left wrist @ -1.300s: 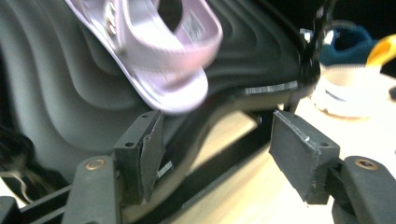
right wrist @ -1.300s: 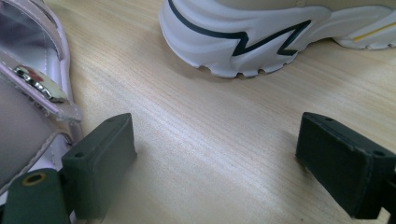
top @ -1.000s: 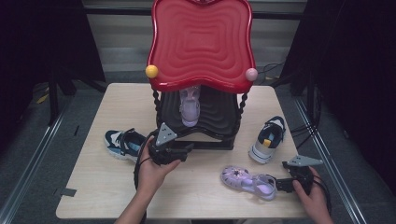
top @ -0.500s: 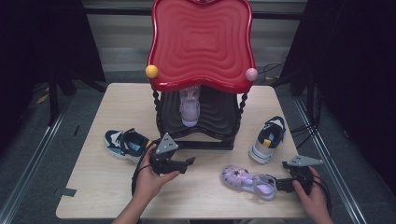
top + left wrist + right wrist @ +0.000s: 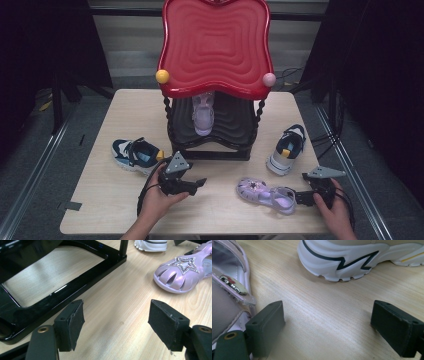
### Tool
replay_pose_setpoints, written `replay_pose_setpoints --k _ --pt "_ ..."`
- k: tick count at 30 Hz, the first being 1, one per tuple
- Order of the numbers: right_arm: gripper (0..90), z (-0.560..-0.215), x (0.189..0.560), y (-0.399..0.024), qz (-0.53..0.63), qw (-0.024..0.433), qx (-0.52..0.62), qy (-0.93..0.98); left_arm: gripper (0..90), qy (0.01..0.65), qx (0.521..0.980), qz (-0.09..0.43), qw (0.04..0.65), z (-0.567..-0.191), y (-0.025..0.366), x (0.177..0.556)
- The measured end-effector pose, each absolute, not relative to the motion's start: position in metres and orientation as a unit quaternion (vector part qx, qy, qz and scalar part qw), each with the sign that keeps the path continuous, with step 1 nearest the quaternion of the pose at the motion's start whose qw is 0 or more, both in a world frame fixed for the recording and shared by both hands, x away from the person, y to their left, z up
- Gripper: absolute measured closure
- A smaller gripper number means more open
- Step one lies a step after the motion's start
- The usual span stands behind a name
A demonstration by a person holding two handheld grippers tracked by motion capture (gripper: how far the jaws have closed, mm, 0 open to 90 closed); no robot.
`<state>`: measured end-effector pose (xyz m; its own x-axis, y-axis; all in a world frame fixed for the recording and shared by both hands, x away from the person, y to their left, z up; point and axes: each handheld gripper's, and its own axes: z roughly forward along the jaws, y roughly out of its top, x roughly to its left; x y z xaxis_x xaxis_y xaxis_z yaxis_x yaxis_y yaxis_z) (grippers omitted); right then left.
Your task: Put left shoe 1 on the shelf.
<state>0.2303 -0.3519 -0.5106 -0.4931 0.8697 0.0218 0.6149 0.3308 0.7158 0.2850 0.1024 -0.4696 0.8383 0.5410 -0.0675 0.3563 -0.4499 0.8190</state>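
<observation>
Both my claws gape empty: left claw [image 5: 201,183] over bare bench [image 5: 100,200], right claw [image 5: 299,196] beside the lilac sandal [image 5: 265,194].

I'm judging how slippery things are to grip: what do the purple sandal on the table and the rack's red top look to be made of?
Purple sandal: looks like glossy, pearly plastic or jelly rubber, going by its sheen, with a glittery star that seems rhinestone-set. Rack's red top: apparently moulded hard plastic, shiny, with rippled concentric ridges that catch highlights.
</observation>
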Motion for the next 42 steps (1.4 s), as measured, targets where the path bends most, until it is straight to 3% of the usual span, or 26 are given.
replay_pose_setpoints --k 11,42 --pt "10.8 -0.511 0.23 -0.352 0.341 0.187 0.467 0.794 28.3 0.26 0.843 0.089 0.463 -0.473 0.105 0.282" --pt "10.3 -0.511 0.234 -0.352 0.342 0.18 0.458 0.8 26.0 0.234 0.888 0.09 0.385 -0.503 0.116 0.267"
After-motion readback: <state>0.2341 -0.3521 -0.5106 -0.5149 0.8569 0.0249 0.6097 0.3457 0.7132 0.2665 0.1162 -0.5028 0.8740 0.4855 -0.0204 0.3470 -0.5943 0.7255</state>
